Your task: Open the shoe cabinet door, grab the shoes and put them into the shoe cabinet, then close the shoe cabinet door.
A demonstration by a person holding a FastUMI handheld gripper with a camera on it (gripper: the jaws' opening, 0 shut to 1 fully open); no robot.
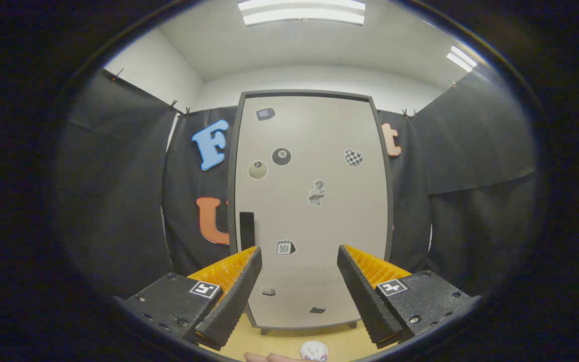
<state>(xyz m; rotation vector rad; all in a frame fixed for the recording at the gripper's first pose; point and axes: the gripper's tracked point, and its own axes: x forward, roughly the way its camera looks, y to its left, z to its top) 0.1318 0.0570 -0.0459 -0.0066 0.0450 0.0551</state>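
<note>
Left of centre, the black handle (247, 230) sits on the shut shoe cabinet door (312, 211). The gripper (299, 266) hangs released, jaws wide: steer left, straddle it, clench, pull. A shoe (313, 350) lies bottom centre.

Matt, smooth cabinet door (314, 201); open tongs (299, 281) with ribbed black pads (365, 296).

Shut cabinet door (314, 201) ahead, unobstructed

Fisheye on hand-held gripper (297, 294), facing shoe cabinet door (314, 211) squarely, near.
</note>
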